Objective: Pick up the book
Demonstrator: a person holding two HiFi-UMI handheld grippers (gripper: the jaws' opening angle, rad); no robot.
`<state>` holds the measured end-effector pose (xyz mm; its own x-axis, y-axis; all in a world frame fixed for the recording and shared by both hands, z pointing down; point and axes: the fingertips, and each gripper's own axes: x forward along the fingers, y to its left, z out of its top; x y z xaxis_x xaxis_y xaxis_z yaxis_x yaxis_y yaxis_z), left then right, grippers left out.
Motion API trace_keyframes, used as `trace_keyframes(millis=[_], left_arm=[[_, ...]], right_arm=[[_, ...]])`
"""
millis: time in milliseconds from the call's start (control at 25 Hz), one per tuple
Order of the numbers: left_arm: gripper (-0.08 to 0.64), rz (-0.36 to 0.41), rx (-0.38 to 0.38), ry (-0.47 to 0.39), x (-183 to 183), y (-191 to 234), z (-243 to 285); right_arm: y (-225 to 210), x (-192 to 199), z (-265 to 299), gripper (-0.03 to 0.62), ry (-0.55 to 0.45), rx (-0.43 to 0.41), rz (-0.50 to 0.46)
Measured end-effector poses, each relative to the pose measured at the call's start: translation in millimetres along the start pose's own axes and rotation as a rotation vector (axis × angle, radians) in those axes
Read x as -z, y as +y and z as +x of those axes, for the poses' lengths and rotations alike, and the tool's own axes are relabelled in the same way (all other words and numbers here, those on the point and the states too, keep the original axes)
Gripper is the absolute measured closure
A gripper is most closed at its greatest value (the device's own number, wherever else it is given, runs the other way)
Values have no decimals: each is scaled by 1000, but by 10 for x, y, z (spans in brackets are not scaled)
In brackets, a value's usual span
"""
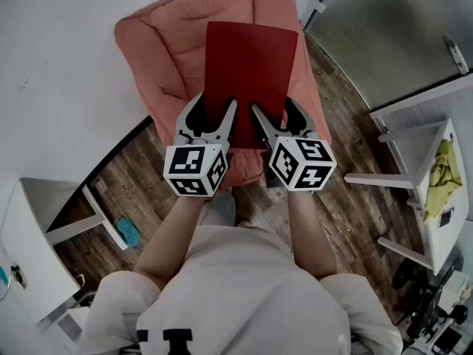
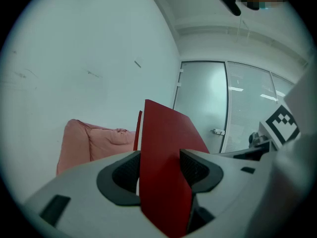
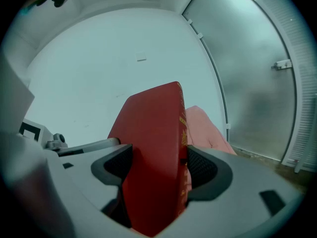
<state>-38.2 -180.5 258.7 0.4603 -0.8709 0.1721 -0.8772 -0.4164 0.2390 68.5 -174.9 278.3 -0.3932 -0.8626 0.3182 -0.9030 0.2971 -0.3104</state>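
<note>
A thin red book (image 1: 247, 80) is held up above a pink cushion seat (image 1: 162, 58), gripped at its near edge by both grippers. My left gripper (image 1: 213, 117) is shut on the book's near left part; in the left gripper view the red cover (image 2: 163, 167) stands between the dark pads (image 2: 121, 175). My right gripper (image 1: 275, 117) is shut on the near right part; the right gripper view has the book (image 3: 153, 167) with gold print on its spine clamped between the pads (image 3: 200, 170).
The pink cushion seat lies against a white wall (image 1: 59, 43). A frosted glass door (image 1: 384, 28) is at the right. White shelving (image 1: 425, 168) stands at the right and a white frame (image 1: 66, 228) at the left, over wooden floor (image 1: 126, 176).
</note>
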Motion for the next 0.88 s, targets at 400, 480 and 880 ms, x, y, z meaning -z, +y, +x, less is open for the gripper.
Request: trace_keyframes(millis=[400, 480, 880], left_arm=[[324, -27, -26, -25, 256, -650, -753], [324, -30, -30, -24, 288, -741, -886], [324, -33, -33, -32, 341, -999, -1314]], right_arm=[[67, 285, -952, 250, 0, -19, -37], [98, 332, -1102, 250, 4, -23, -38], [230, 449, -1562, 250, -6, -37, -41]])
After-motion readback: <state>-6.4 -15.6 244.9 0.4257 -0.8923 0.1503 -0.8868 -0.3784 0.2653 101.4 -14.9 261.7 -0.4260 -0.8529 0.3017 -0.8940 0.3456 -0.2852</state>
